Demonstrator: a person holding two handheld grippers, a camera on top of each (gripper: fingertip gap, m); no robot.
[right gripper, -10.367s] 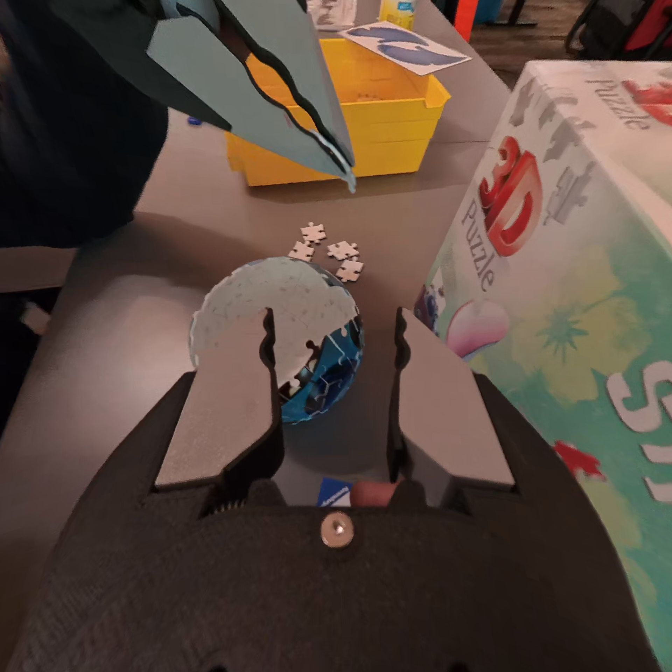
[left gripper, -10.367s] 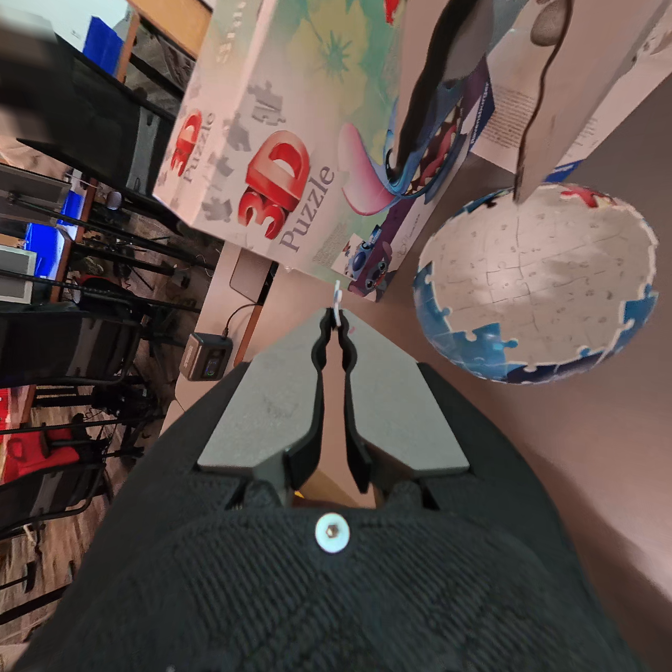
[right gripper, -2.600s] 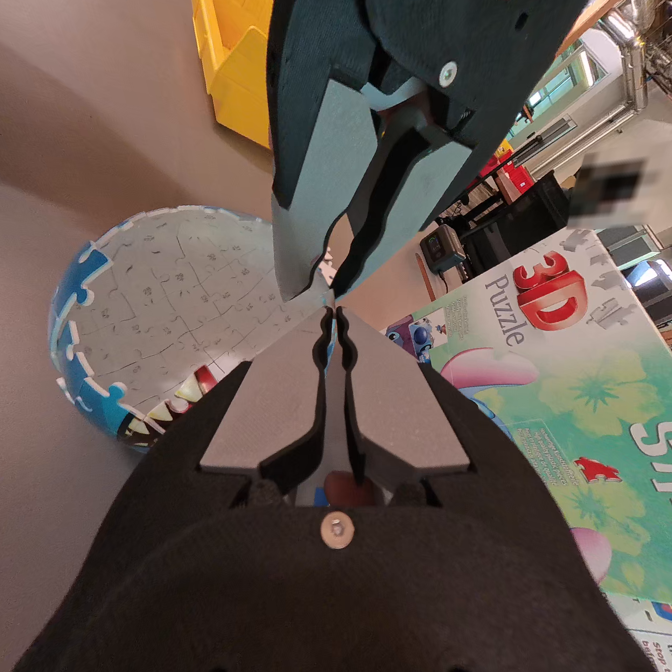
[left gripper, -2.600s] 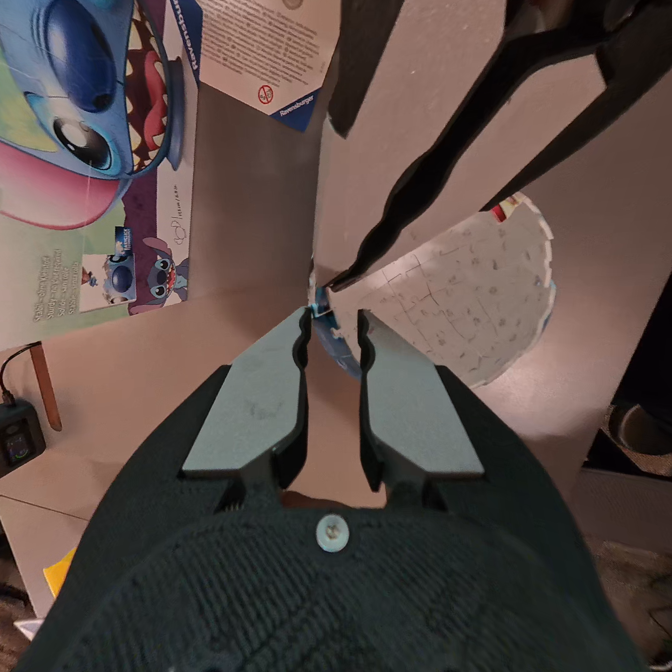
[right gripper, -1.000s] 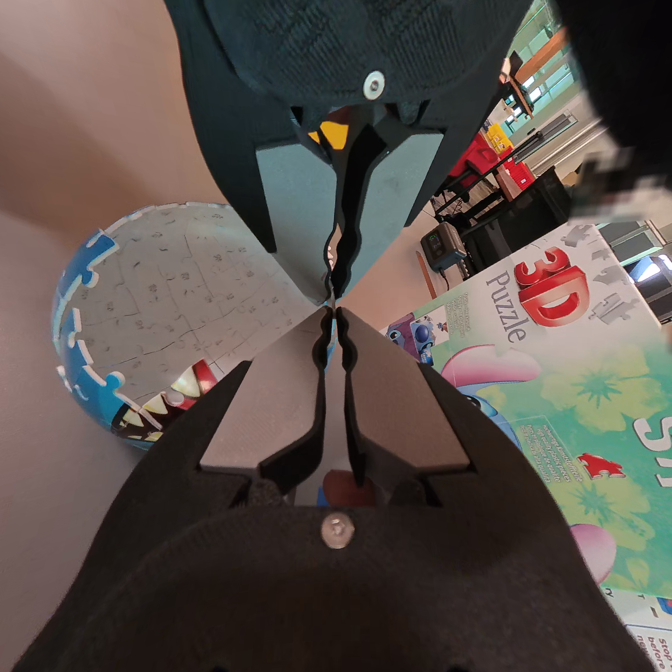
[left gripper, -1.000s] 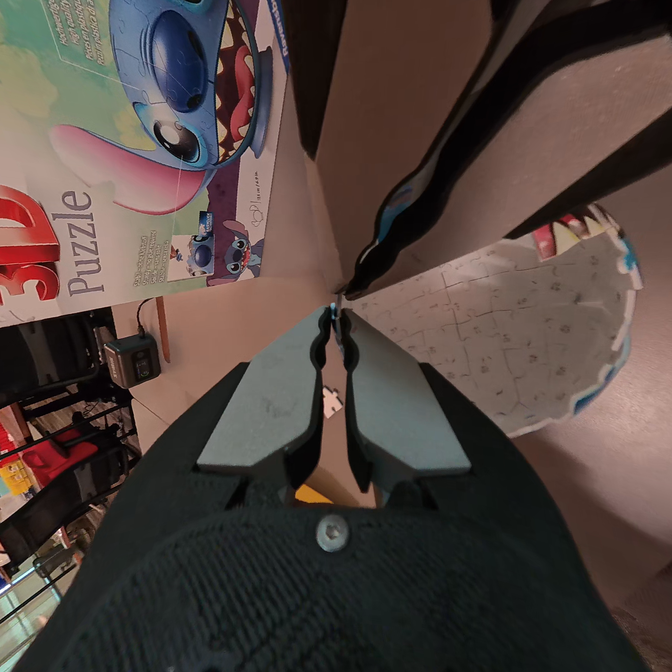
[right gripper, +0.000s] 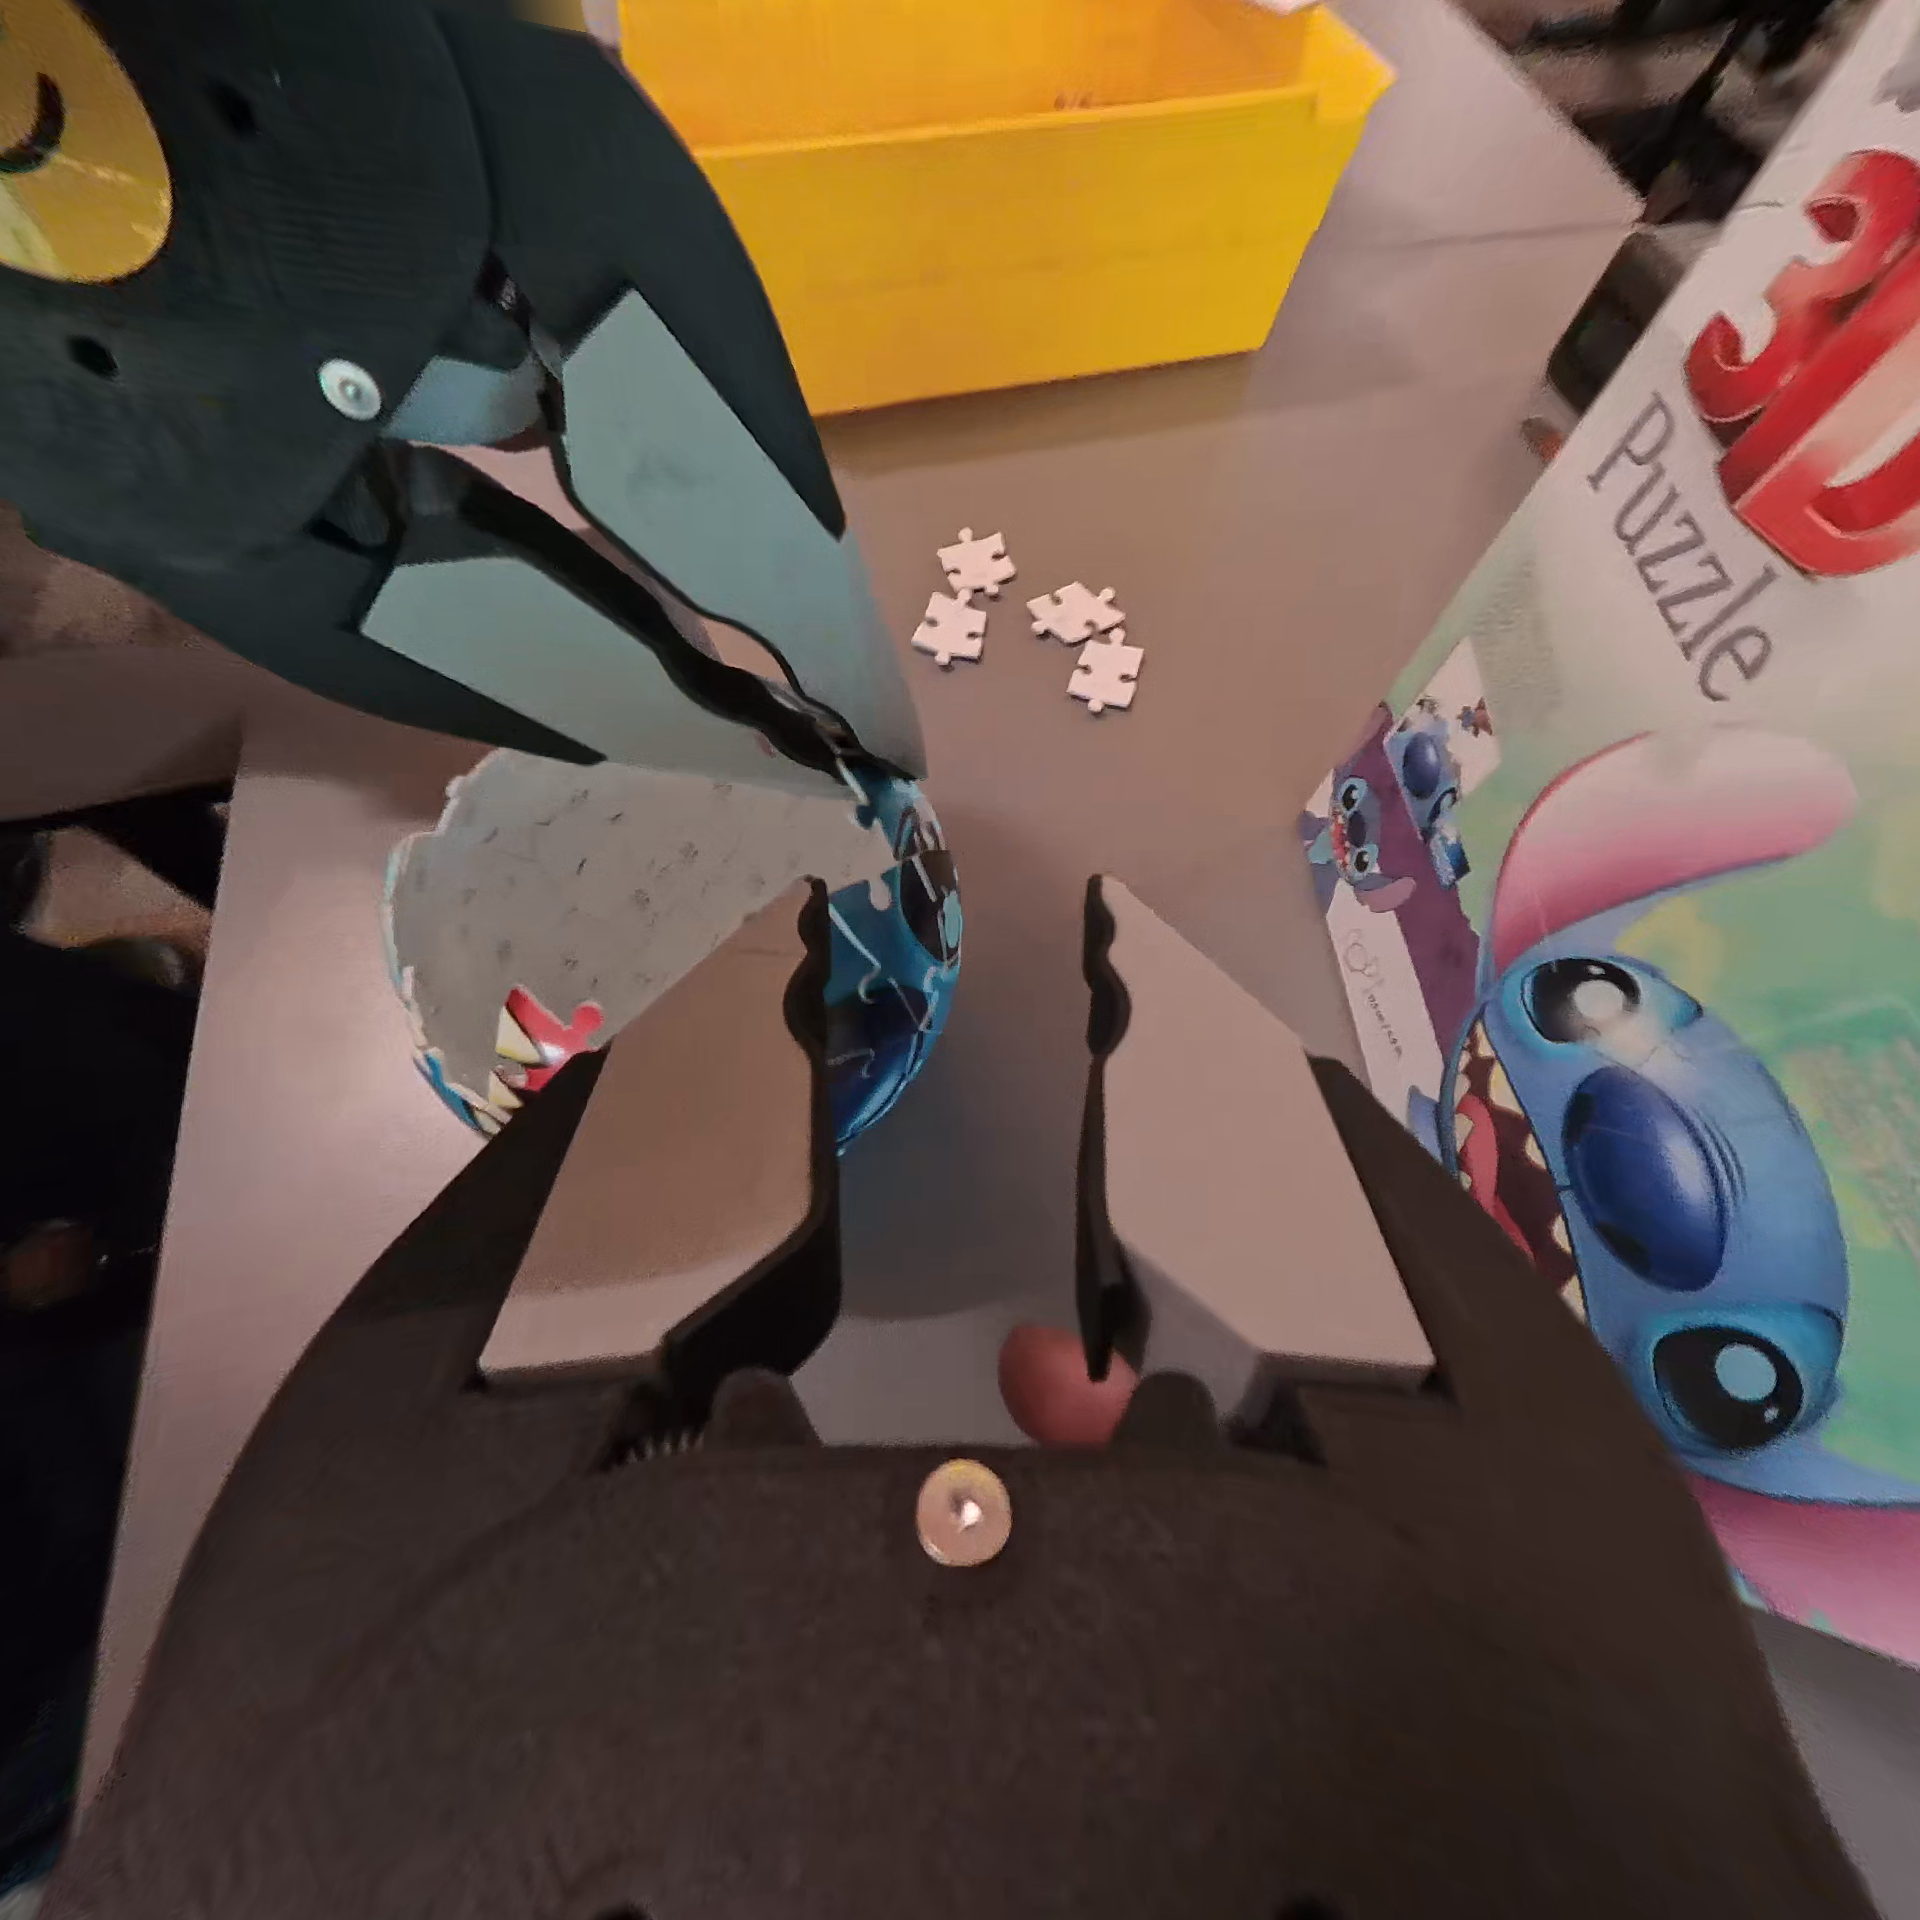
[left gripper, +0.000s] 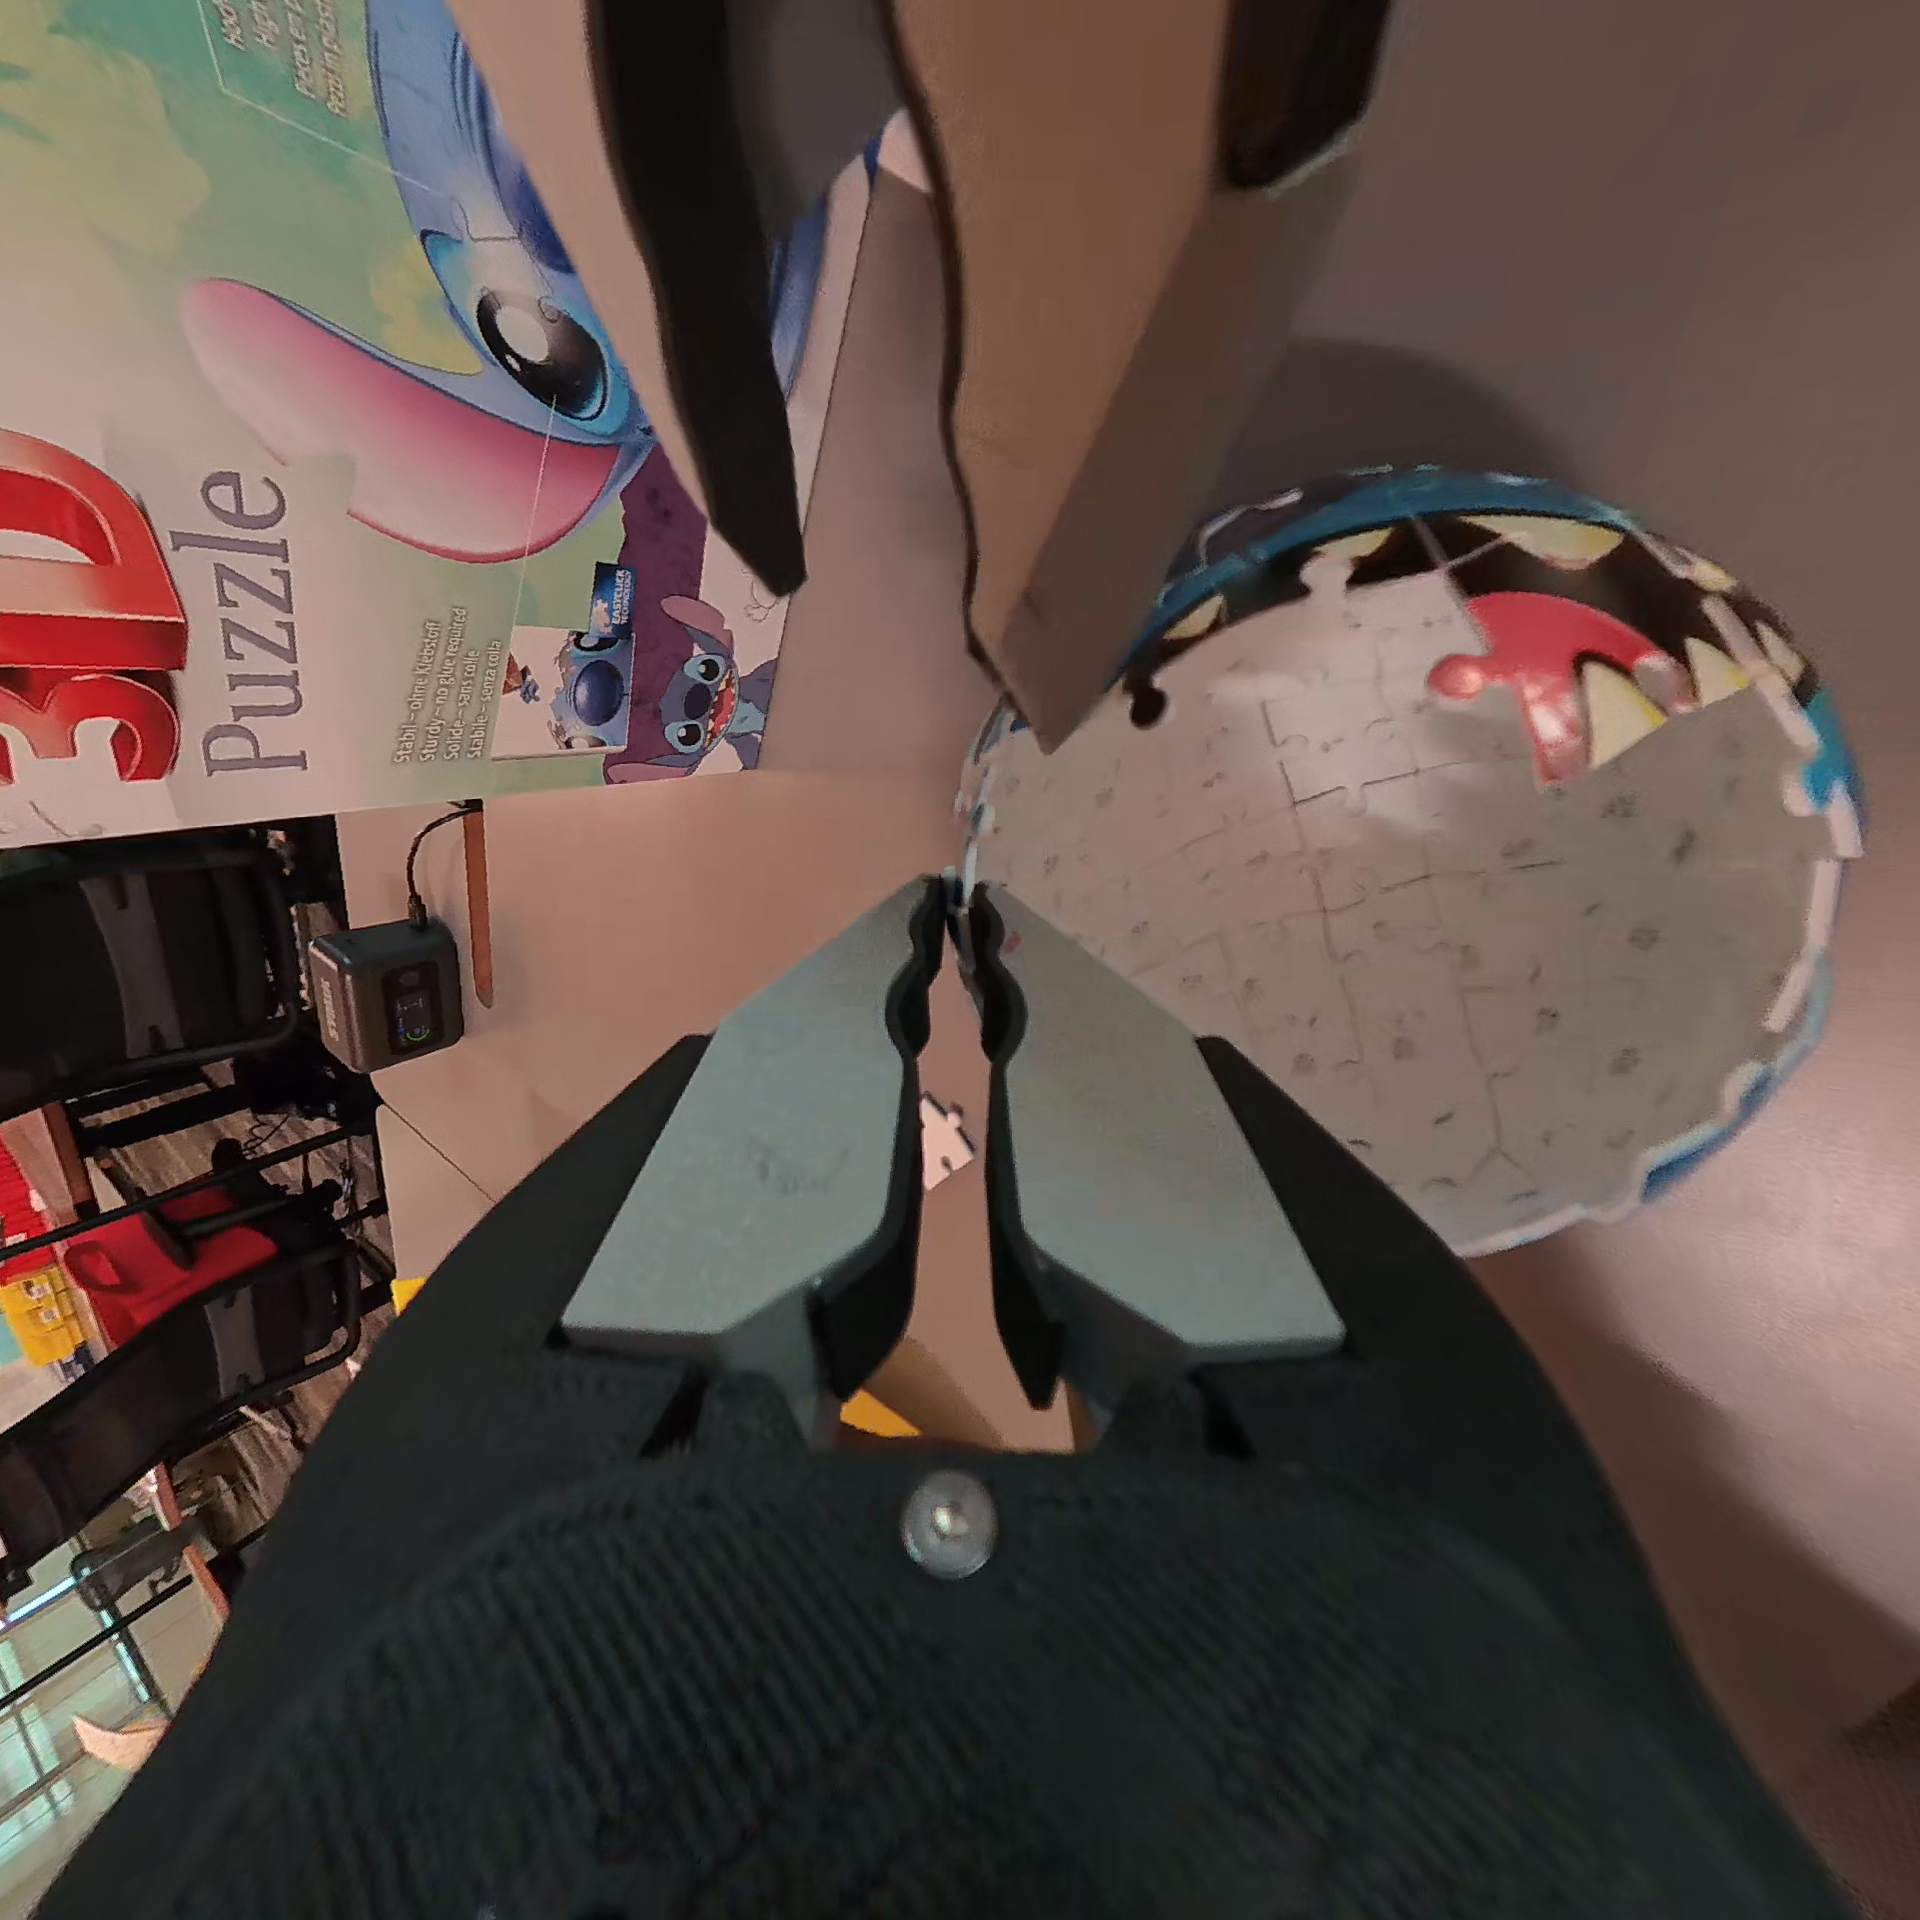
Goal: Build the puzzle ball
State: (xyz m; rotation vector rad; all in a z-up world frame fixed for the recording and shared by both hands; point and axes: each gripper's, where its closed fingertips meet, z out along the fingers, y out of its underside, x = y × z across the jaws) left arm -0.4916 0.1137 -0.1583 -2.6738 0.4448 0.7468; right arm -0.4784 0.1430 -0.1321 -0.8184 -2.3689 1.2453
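The puzzle ball (left gripper: 1455, 935) is a partly built open shell, white inside and blue outside, lying on the grey table (right gripper: 1195, 468). It also shows in the right wrist view (right gripper: 623, 883). My left gripper (left gripper: 956, 904) is shut on the shell's rim at its edge; in the right wrist view it (right gripper: 862, 777) comes in from the upper left. My right gripper (right gripper: 951, 904) is open and empty, with its left finger over the shell's blue outer side. In the left wrist view it (left gripper: 894, 623) hangs open above the rim.
Several loose white pieces (right gripper: 1029, 623) lie beyond the ball, and one piece (left gripper: 940, 1143) shows between my left fingers. A yellow bin (right gripper: 987, 208) stands at the back. The puzzle box (right gripper: 1662, 935) lies to the right, also (left gripper: 312, 416). A small grey device (left gripper: 390, 997) sits on the table. About 5 cm separates my left fingertips from my right.
My right gripper was shut at the rim tip to tip with the left; it has opened and drawn back. The left gripper stays shut on the rim, and the shell has turned a little.
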